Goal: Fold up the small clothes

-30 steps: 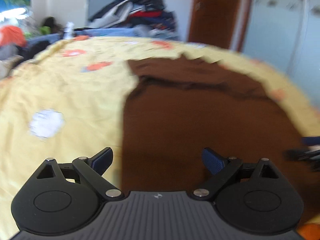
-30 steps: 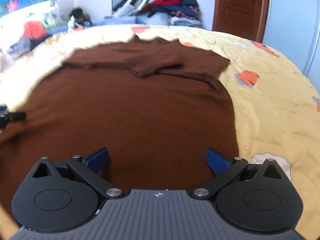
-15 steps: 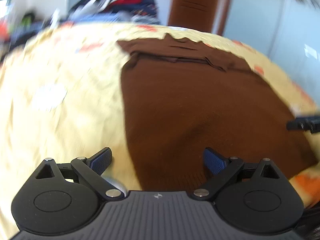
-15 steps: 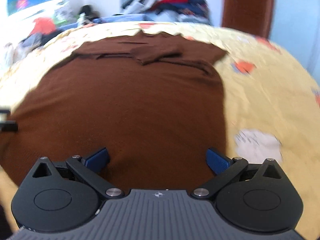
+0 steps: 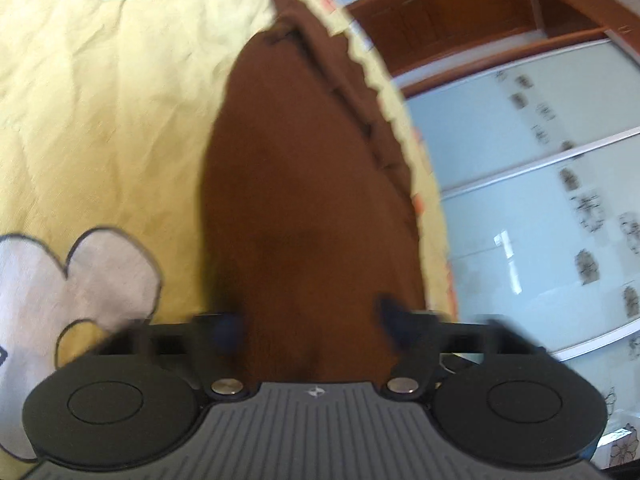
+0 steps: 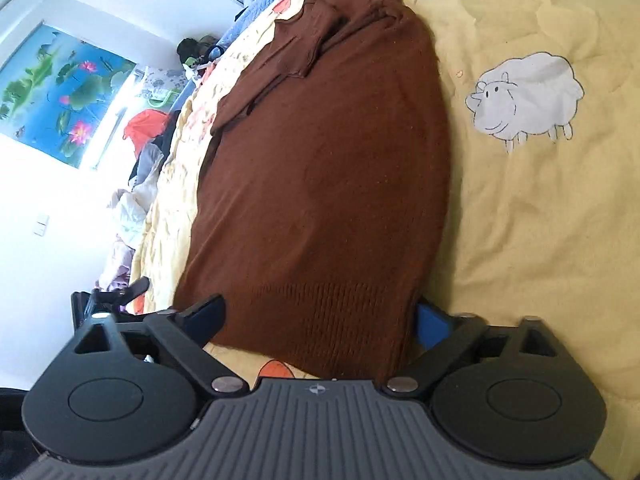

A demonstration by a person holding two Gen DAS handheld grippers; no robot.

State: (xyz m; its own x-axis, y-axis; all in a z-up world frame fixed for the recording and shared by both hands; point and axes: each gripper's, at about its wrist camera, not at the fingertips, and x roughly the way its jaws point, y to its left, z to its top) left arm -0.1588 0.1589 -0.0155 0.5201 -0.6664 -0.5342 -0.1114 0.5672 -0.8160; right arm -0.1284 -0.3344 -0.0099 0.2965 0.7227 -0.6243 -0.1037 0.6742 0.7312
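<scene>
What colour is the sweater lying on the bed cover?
Dark brown sweater, plain knit with a ribbed hem; the right wrist view shows it best.

Bare yellow printed bedsheet (image 6: 540, 208) is lying open to the right of the brown knitted sweater (image 6: 328, 168), wrinkled but carrying nothing; a gripper is finding free passage there. In the left wrist view the same sheet is running clear past the white flower print (image 5: 60, 292). Along the far bed edge, heaped loose clothes (image 6: 140, 184) are crowding the wall side. The pale glass sliding wardrobe doors (image 5: 552, 208) are standing just beyond the bed's other edge, limiting reach there.
</scene>
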